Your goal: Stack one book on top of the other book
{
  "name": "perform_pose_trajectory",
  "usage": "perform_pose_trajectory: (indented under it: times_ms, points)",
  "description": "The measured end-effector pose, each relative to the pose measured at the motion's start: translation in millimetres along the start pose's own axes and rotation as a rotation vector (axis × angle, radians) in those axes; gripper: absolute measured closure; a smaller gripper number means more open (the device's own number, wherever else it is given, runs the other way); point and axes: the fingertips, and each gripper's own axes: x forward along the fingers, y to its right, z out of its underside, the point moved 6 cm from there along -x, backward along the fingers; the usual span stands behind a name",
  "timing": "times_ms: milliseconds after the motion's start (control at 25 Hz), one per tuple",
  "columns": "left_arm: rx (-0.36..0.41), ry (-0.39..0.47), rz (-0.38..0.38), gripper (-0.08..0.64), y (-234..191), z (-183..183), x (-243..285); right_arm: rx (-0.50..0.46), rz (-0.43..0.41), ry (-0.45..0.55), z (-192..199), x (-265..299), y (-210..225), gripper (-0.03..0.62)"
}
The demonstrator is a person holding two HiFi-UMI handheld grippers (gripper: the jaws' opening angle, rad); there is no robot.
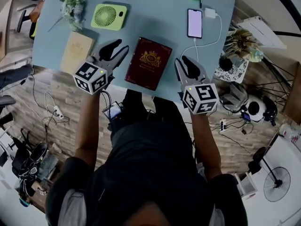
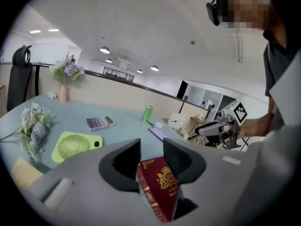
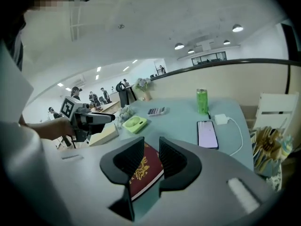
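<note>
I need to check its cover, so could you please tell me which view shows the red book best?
The head view: the whole red book lies uncovered on the table. The left gripper view shows part of it behind the left tongs; the right gripper view, part behind the right tongs.

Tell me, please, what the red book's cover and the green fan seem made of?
Red book: likely leather-look or cloth-covered board, matte, with gold-stamped crest and border. Green fan: apparently moulded plastic, smooth and matte, judging by its one-piece slotted grille.
</note>
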Motion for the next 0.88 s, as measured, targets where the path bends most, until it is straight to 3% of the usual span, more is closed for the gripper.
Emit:
perform_pose_trajectory:
  times_ms: [440, 720, 880]
  points:
    - [-0.109, -0.200, 0.068, 0.368, -13, 99, 34, 0.189, 0.024, -0.175, 88, 50, 2, 0.508]
    - [-0.145, -0.262, 0.068, 0.308, -7, 136, 45, 0.293, 0.031, -0.235, 122, 65, 2, 0.486]
    - [-0.184, -0.267, 0.072, 0.285, -8, 149, 48, 0.354, 0.026, -0.216, 132, 68, 0, 0.486]
